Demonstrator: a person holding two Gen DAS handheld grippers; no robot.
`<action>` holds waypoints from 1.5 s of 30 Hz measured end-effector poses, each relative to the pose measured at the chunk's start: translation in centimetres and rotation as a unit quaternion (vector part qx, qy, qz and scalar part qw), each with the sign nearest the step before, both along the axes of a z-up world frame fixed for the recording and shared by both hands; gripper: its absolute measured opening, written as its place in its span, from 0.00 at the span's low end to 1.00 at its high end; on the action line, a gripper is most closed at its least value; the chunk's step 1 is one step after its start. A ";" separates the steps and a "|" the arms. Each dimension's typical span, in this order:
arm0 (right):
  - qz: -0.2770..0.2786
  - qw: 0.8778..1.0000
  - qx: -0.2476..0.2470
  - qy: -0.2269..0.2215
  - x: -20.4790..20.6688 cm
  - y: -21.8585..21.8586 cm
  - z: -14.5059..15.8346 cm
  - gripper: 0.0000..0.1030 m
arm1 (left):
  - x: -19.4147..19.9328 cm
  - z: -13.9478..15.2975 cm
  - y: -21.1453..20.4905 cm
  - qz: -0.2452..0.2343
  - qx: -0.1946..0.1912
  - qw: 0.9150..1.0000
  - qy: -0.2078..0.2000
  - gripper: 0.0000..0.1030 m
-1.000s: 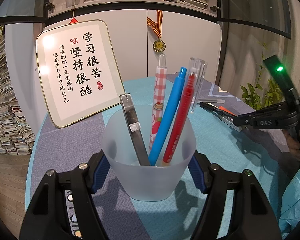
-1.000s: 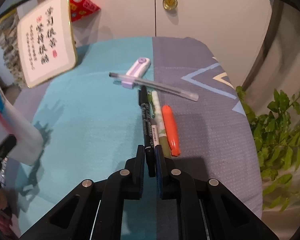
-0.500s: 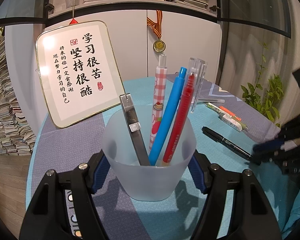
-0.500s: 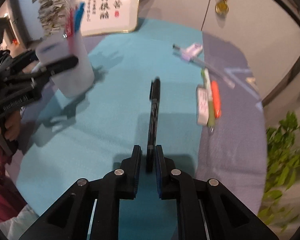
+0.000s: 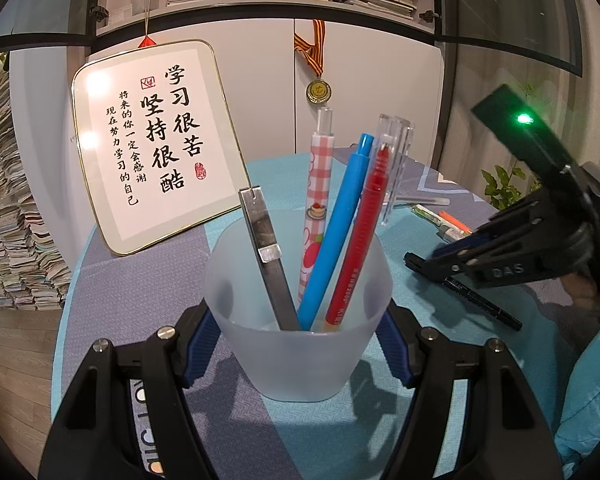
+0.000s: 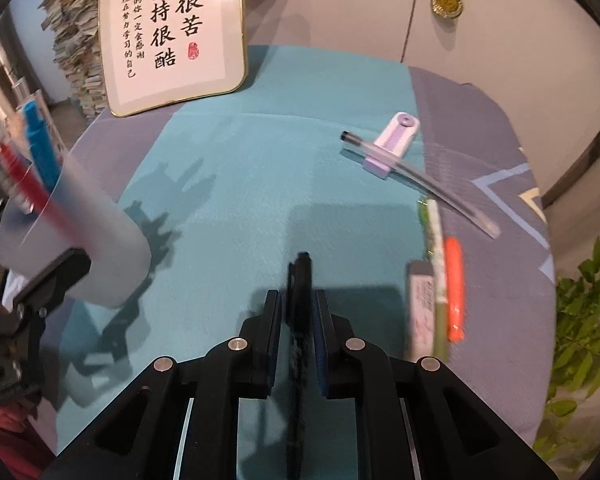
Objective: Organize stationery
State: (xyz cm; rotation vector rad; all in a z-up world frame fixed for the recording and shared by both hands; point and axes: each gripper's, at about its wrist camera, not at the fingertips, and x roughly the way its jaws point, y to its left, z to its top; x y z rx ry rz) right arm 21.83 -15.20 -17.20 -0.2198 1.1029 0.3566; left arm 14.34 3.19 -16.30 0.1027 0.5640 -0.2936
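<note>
A frosted plastic cup [image 5: 300, 344] stands on the teal cloth with my left gripper [image 5: 296, 320] shut on its sides. It holds a checked pen, a blue pen, a red pen, a clear pen and a grey utility knife. My right gripper [image 6: 298, 300] hovers right of the cup [image 6: 100, 240], pointing steeply down, and its jaws are opening. A black pen [image 6: 300, 276] lies lengthwise between them with a narrow gap on either side. In the left wrist view the black pen [image 5: 484, 306] slants down below the right gripper [image 5: 416, 258].
On the right of the round table lie a clear pen [image 6: 432, 184] across a purple correction tape [image 6: 396, 140], a green-white pen [image 6: 436, 248], an orange highlighter [image 6: 454, 288] and a white eraser [image 6: 420, 312]. A framed calligraphy board [image 5: 152, 144] leans at the back. A plant [image 6: 580, 320] stands off the right edge.
My right gripper lifted the black pen from beside the other pens and carried it left toward the cup; its jaws have since widened a little. The left gripper and cup stayed put.
</note>
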 end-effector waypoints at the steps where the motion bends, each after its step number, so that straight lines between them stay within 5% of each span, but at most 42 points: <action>1: 0.001 1.000 -0.002 0.003 0.2 0.2 -0.2 0.13 | 0.0 0.0 0.0 0.000 0.000 1.000 0.000 0.67; 12: 0.007 1.000 -0.020 0.000 0.7 1.6 -0.5 0.13 | 0.0 0.0 0.0 -0.001 0.001 1.000 -0.001 0.67; 19: -0.019 0.996 0.048 -0.076 -1.8 -0.2 5.2 0.13 | 0.0 -0.1 0.1 -0.001 0.000 1.000 0.002 0.67; 28: -0.028 0.975 0.126 -0.180 -5.6 0.2 11.6 0.13 | 0.0 -0.1 0.1 -0.001 -0.002 1.000 0.004 0.67; 45: 0.017 0.962 0.126 -0.243 -8.5 4.7 14.6 0.08 | 0.2 0.0 0.0 0.000 -0.003 1.000 0.004 0.67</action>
